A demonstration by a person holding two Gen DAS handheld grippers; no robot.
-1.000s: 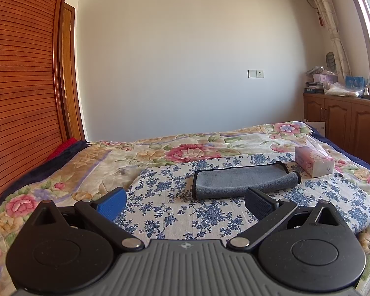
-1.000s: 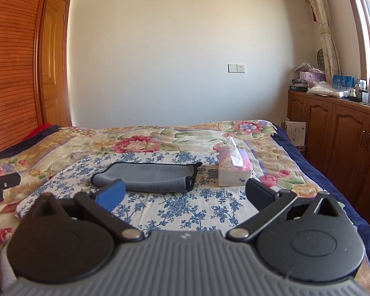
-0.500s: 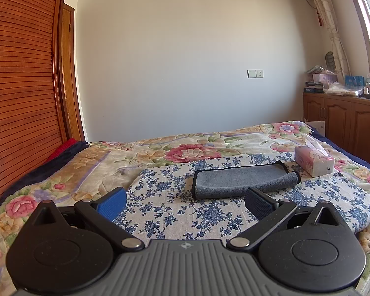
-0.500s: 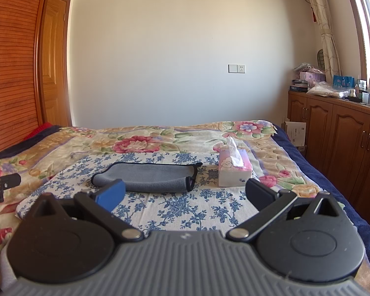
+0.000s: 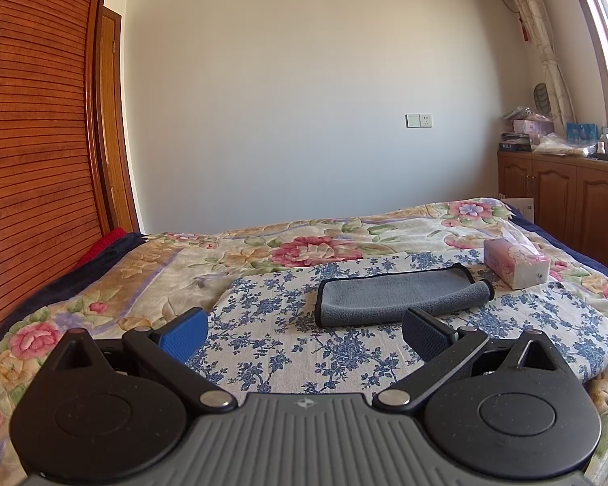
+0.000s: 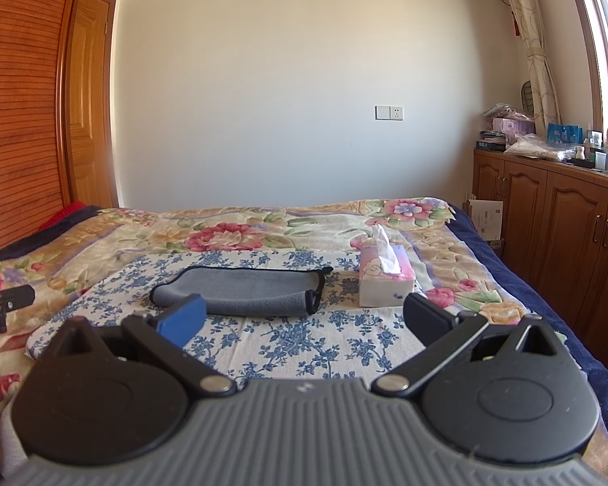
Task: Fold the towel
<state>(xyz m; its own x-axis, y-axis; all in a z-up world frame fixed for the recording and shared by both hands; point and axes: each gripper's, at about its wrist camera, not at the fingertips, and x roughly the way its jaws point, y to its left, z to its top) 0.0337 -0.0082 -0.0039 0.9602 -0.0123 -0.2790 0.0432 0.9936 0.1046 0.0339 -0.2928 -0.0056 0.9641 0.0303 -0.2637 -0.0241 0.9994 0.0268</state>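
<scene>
Closest to the cameras, both grippers sit low over the near end of the bed and neither one has anything in it. The left gripper (image 5: 304, 330) has its jaws spread wide, blue pad (image 5: 182, 334) on one side and dark pad (image 5: 425, 334) on the other, touching nothing. Same deal with the right gripper (image 6: 304, 320), wide open and empty, hanging above the blue-flowered cloth (image 6: 304, 344) that's laid over the floral bedspread (image 6: 223, 235). A bit further out, on that cloth, lies the grey towel (image 5: 397, 293), well clear of both sets of fingers. Looks to me like it's already folded over into a long strip, with the right end curled into a loose roll (image 6: 310, 297), so I'd guess we're either between folds or right before the grab. Next move probably means bringing both grippers forward and down to the towel's near edge or its ends, pinching just the top layers, and not dragging the cloth underneath along with it. That curled end might need flattening first, though that's just my read. Just right of the towel sits a pink tissue box (image 6: 385, 283), close enough to bump if the right gripper swings wide. Beyond the bed it's just a plain wall and wooden cabinets (image 6: 547, 218) on the right.
</scene>
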